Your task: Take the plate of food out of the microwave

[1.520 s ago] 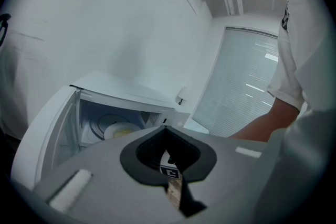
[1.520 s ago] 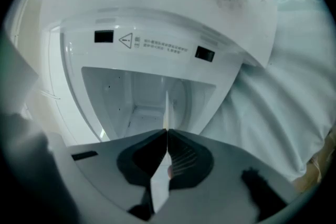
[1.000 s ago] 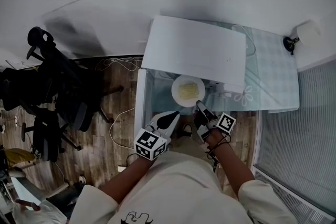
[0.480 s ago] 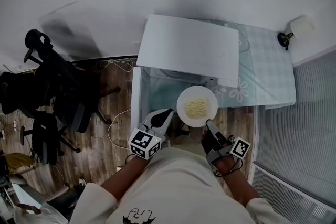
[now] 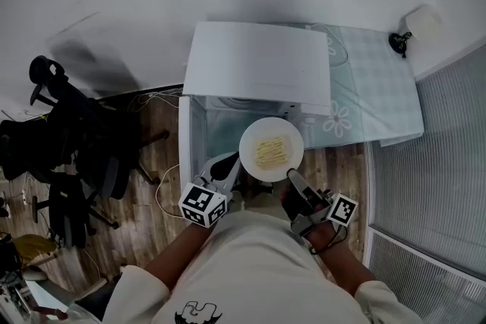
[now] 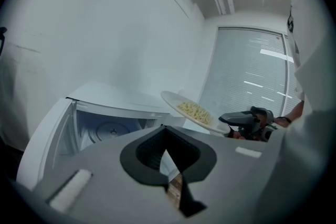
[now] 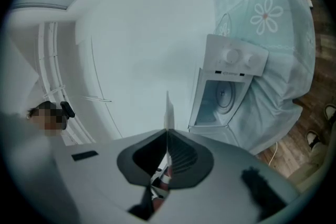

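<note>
A white plate of pale yellow noodles hangs in the air in front of the white microwave. My right gripper is shut on the plate's near rim. In the right gripper view the plate shows edge-on between the pads. The microwave's door stands open at the left and its cavity holds only the turntable. My left gripper is shut on nothing, low beside the plate's left edge. The left gripper view shows the plate tilted, held by the right gripper.
The microwave stands on a table with a pale green flowered cloth. Black office chairs crowd the left, and cables lie on the wooden floor. A ribbed panel runs along the right. A small lamp sits at the table's far corner.
The right gripper has carried the plate out of the microwave, up and toward me; it looks larger now. The left gripper has hardly moved.
</note>
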A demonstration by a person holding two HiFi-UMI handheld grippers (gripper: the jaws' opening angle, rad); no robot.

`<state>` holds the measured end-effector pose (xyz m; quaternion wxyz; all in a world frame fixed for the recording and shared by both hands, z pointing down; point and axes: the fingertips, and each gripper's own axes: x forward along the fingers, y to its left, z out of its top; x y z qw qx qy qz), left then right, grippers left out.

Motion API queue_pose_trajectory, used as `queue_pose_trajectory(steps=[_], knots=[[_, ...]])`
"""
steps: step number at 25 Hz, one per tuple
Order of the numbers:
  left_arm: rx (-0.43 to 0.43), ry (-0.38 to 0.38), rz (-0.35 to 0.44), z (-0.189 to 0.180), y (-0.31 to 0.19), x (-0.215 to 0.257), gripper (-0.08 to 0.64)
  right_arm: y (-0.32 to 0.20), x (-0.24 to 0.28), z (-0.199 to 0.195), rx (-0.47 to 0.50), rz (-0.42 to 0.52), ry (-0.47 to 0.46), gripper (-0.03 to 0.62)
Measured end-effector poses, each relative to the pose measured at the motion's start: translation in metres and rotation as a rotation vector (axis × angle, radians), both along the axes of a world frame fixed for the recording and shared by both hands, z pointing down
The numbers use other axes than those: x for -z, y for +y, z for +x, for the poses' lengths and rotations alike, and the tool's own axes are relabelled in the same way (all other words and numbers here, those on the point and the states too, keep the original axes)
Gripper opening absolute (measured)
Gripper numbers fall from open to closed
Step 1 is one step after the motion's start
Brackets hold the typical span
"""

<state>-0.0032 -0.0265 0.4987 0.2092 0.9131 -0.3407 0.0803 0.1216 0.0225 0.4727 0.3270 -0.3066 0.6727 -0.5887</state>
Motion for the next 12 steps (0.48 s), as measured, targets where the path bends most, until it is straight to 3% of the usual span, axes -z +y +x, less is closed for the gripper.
queue_pose_trajectory(steps=[12], knots=[[0.032,-0.003,0.0,-0.0011,0.0053,0.0016,0.002,0.0016,-0.005,-0.0006,0.019,-0.013,-0.005,0.018]])
